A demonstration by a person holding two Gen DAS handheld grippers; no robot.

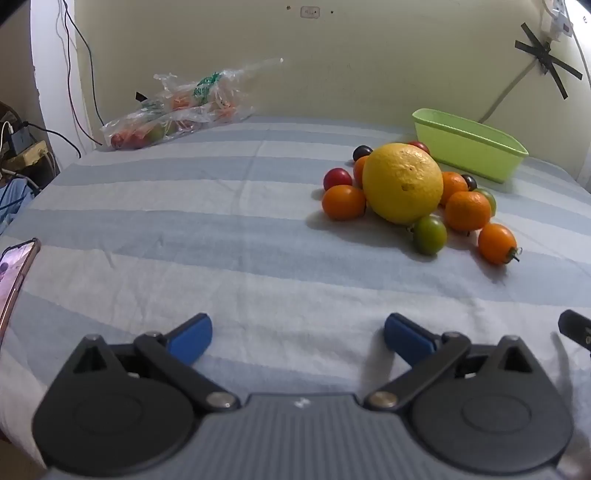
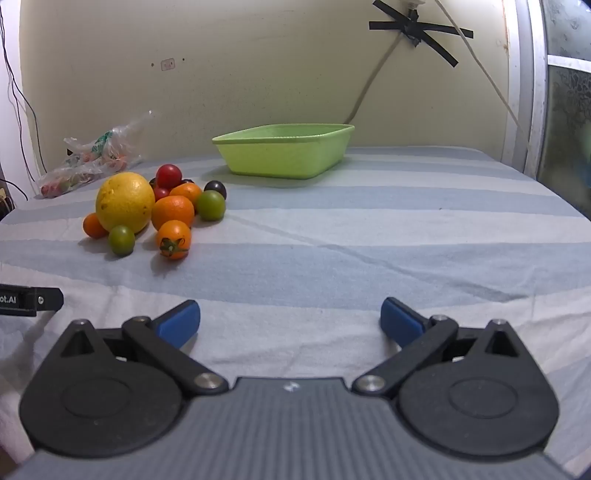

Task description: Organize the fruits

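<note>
Plainly, with both the left gripper point(image 1: 297, 334) and right gripper point(image 2: 290, 321) gaping empty, the loose heap of round tomatoes point(image 2: 173, 238) propping the big yellow citrus point(image 2: 125, 201), mid-bed before the far-edge green plastic tray point(image 2: 284, 153), risked rolling apart at any nudge.

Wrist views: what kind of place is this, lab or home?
Probably a home room, not a lab: a striped cloth covers the surface, a plastic produce bag lies by the wall, and a cord is taped to the wall.
</note>
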